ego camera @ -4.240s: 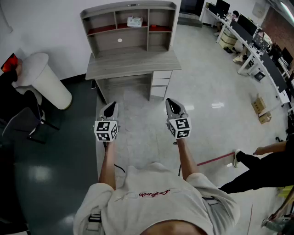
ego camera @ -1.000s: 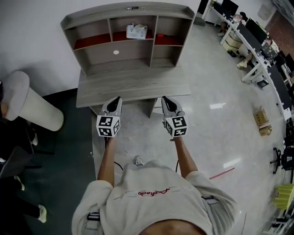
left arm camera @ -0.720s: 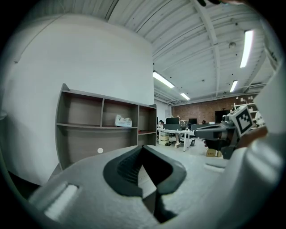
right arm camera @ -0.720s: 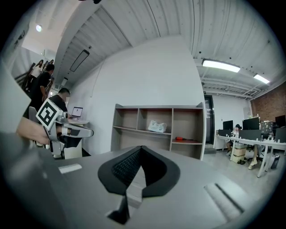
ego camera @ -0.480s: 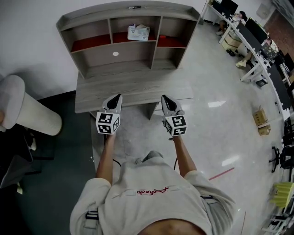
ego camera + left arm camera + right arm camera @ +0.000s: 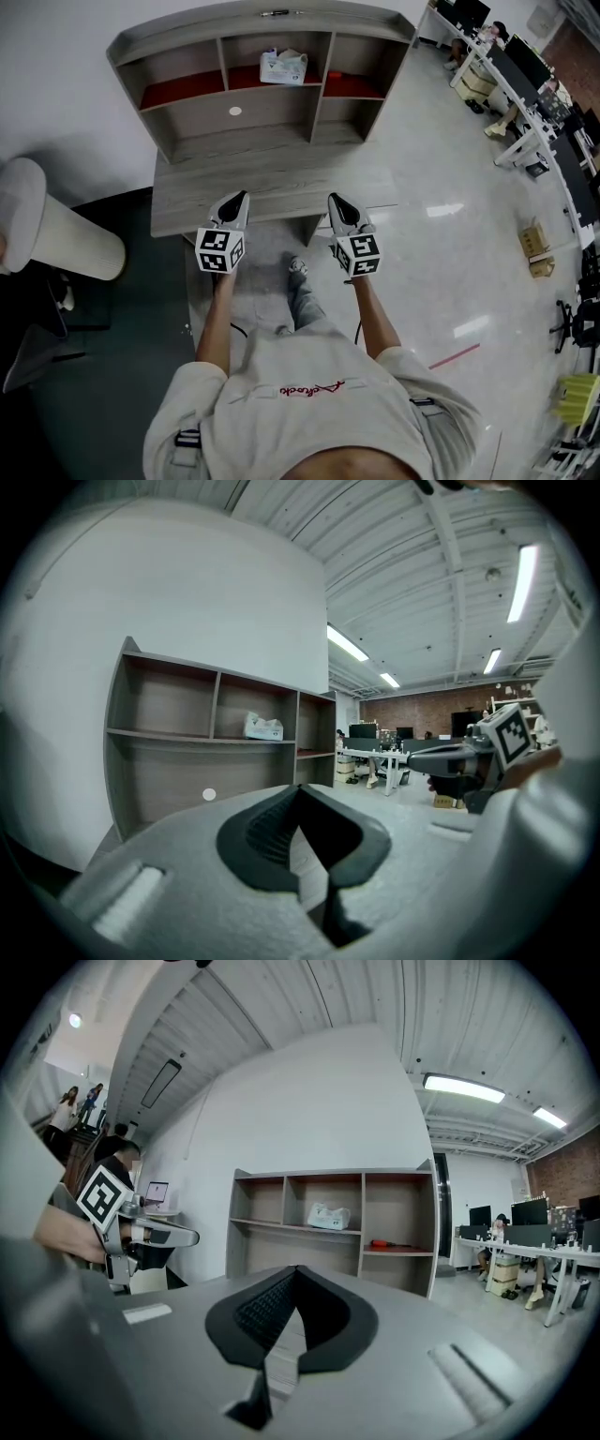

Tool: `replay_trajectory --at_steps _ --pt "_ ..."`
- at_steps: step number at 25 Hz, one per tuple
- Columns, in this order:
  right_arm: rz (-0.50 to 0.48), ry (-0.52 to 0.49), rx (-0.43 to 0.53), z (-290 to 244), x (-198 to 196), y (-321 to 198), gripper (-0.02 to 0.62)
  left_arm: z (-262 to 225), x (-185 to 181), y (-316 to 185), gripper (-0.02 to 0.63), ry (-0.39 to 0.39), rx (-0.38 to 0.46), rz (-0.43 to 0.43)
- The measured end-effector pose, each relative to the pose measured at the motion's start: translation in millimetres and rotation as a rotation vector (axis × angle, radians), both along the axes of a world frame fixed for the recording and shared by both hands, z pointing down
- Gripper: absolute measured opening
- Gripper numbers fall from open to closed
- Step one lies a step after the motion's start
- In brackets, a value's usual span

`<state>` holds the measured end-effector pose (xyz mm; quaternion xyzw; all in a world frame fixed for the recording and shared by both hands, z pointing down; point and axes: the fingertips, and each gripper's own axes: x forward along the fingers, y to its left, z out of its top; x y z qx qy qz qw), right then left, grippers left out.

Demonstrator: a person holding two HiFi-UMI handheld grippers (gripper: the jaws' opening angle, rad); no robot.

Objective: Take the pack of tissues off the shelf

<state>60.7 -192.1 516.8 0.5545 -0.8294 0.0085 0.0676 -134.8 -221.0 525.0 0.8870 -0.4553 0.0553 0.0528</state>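
Grey desk (image 6: pixel 272 183) against white wall (image 6: pixel 56 94); glossy floor (image 6: pixel 450 178) (office desks (image 6: pixel 527 111) beyond).

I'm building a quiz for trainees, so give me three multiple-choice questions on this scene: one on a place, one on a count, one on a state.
1. Where is the pack of tissues? A: left top compartment. B: middle top compartment. C: on the desk.
2. How many compartments are in the top row of the shelf? A: two. B: three. C: five.
3. How are the left tool and right tool? A: both shut, empty. B: both open. C: left shut on the pack.
Answers: B, it sits between the two dividers; B, two dividers split the row; A, each tool's own view shows its jaws together with nothing between.
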Motion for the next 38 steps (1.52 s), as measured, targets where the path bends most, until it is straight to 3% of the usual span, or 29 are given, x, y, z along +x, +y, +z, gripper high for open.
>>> replay_trajectory --at_steps 14,30,38 --pt "-0.022 -0.028 0.019 -9.6 20.7 -125.4 0.006 -8.3 27.2 -120.1 -0.002 -0.009 0.005 -0.008" --pt "-0.121 -0.048 0.045 -37.2 17.1 -293.6 0.006 -45.1 38.2 -277.6 -0.002 -0.023 0.039 -0.07" --pt "-0.164 -0.045 0.05 -35.8 12.7 -346.5 0.006 -39.9 43.0 -335.3 -0.002 -0.026 0.034 -0.089"
